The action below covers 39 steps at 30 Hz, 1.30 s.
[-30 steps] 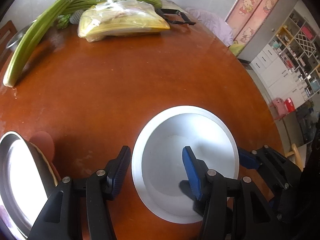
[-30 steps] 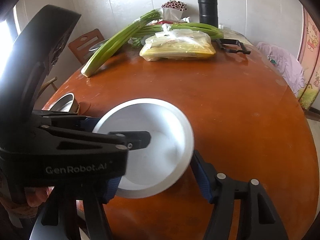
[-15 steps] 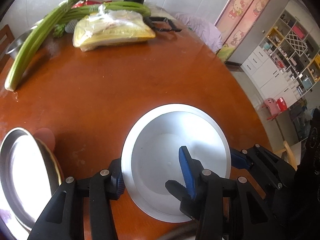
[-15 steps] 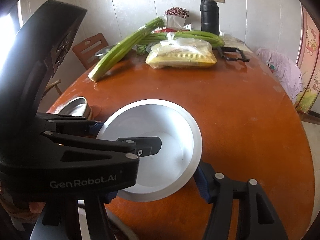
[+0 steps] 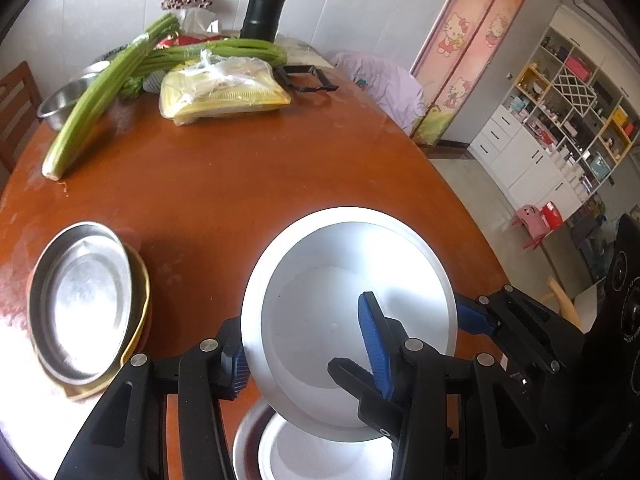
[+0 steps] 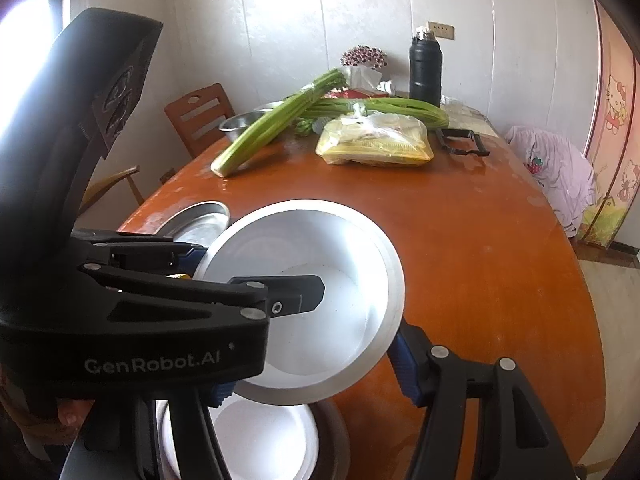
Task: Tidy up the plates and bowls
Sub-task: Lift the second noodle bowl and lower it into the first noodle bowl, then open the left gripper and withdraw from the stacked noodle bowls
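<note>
A white deep bowl (image 5: 340,280) hangs tilted above the brown table (image 5: 240,184), held from both sides. My left gripper (image 5: 302,332) is shut on its left wall, one blue pad outside the rim and the other inside. My right gripper (image 6: 310,368) is shut on the bowl's (image 6: 320,240) right side, with a blue pad (image 5: 470,316) against the outer rim; its other finger is mostly hidden behind the left gripper. Below the lifted bowl, at the table's near edge, another white dish (image 5: 320,452) lies inside a steel one. A steel plate (image 5: 80,300) rests on a yellow plate at the left.
Celery bunches (image 5: 100,96), a bagged yellow package (image 5: 224,92), a black flask (image 5: 262,12), a black handle frame (image 5: 308,78) and a steel basin (image 5: 64,100) crowd the far end. A wooden chair (image 6: 200,116) stands by the far left edge. The table's right edge drops to the floor.
The left gripper closed on the bowl's rim. Both grippers then lifted the bowl off the table and drew it back toward the near edge, and the white dish beneath came into view.
</note>
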Each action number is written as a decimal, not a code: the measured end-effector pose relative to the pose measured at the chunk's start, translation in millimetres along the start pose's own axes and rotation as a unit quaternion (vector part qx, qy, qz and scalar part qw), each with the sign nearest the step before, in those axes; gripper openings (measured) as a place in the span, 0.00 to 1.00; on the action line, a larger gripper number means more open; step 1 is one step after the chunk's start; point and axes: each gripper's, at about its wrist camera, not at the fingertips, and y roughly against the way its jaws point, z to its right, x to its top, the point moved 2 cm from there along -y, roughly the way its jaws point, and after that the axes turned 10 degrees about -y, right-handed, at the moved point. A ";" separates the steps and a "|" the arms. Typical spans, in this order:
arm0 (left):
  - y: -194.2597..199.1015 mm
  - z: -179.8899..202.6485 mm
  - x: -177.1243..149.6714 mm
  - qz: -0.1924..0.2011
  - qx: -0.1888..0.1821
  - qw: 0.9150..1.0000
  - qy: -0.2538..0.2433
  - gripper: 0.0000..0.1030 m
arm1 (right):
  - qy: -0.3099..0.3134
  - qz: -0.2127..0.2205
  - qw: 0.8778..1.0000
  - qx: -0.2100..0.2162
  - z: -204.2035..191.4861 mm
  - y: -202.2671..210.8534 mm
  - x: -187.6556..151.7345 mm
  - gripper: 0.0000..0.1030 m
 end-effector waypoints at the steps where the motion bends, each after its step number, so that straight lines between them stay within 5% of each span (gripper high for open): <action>1: 2.7 0.6 -2.3 0.001 0.000 1.000 0.000 0.47 | 0.001 0.001 1.000 0.001 -1.8 4.1 -2.4 0.61; 18: 22.7 15.9 -76.0 -0.019 -0.003 1.000 0.004 0.48 | 0.026 -0.028 0.999 0.001 -28.3 28.9 -64.2 0.61; 39: 13.2 -2.3 -90.5 -0.028 0.026 0.999 0.020 0.48 | 0.025 -0.045 0.998 -0.022 -17.8 12.8 -78.8 0.61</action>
